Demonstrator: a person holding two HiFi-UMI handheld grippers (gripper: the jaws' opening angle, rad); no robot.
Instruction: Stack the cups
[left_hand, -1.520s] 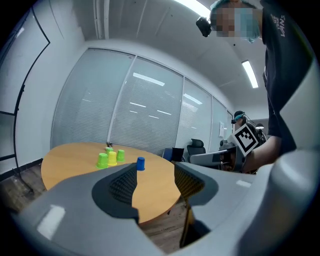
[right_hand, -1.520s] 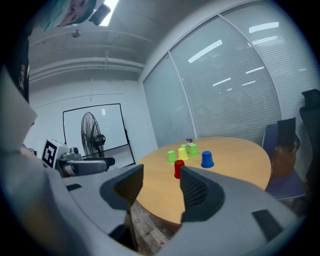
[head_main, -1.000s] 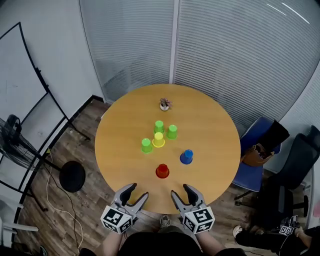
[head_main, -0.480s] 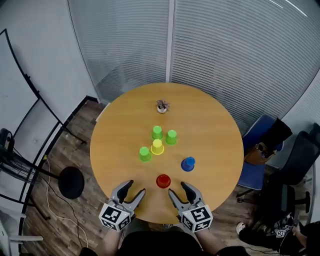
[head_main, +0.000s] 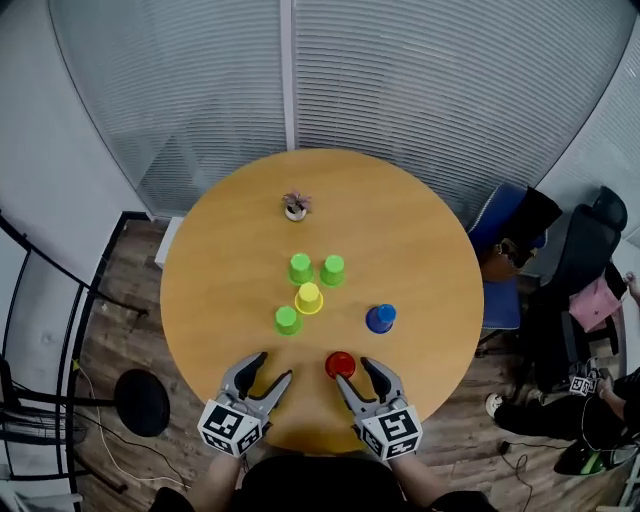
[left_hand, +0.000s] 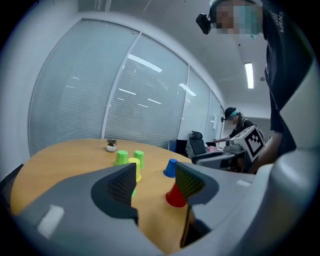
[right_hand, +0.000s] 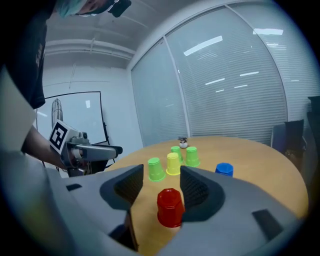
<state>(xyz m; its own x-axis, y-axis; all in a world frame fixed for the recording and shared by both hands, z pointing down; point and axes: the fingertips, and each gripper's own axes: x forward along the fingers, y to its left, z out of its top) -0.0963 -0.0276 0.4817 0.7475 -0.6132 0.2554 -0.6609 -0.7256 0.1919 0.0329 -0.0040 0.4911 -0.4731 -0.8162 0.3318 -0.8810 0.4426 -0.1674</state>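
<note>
**Step in hand:** approach to the first pick. No cup is stacked yet. All six cups stand apart, mouth down, on the round table (head_main: 220, 260).

**Landmark:** the red cup (head_main: 340, 364), the one nearest the person.

**Grippers:**
- The right gripper (head_main: 354, 372) sits just short of the red cup. Its jaws are wide apart and grip nothing. In the right gripper view the cup stands just past the tips, in line with the gap, with the pads clear of it.
- The left gripper (head_main: 272, 368) lies left of the red cup, near but not touching. Its jaws are likewise wide and empty.

**Other cups:**
- The blue cup (head_main: 380, 318) stands beyond the red cup, to its right.
- The yellow cup (head_main: 308, 298) stands beyond the red cup, to its left, with one green cup (head_main: 287, 320) just beside it.
- A second green cup (head_main: 300, 268) and a third green cup (head_main: 332, 270) stand farther off.

**Judgement:** the next move calls for the right gripper to advance until its pads flank the red cup. It would then close, lift, and lower the cup over another, the blue being nearest.

**Obstructions:** none lie between the right gripper and the red cup. A small potted plant (head_main: 295, 206) stands well beyond the red cup, clear of the work.
</note>
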